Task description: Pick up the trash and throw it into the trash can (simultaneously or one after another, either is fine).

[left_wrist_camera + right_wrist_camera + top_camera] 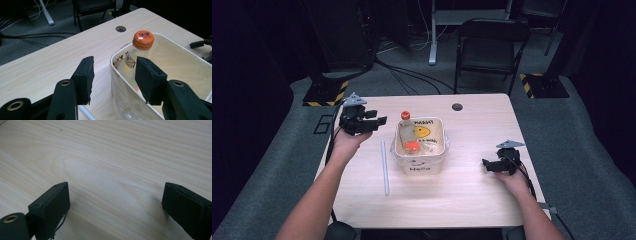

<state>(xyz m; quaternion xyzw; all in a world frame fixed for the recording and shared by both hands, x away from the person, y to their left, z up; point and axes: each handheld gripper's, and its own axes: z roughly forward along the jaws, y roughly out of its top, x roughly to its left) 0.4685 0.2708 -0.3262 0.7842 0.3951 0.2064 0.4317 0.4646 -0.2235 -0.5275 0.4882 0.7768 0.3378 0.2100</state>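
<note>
Nearest the person, the right tongs lie low on the pale wooden bench at its right side, their jaws spread wide with only bare wood grain between them in the right gripper view. A thin translucent white rod lies flat on the bench just left of the white square plastic tub with the word "Hello" on its front wall. The tub sits mid-bench and holds a clear plastic bottle with an orange screw cap, which leans against the tub's far left corner, cap uppermost, beside some orange and yellow items too small to tell apart. The left tongs hover left of the tub near its far corner, jaws parted and gripping nothing; in the left gripper view the tub's rim lies between the pads, apart from both, with the bottle cap just beyond. Farther off, a round hole marks the bench's back edge, and a black folding chair stands on the grey floor behind.
</note>
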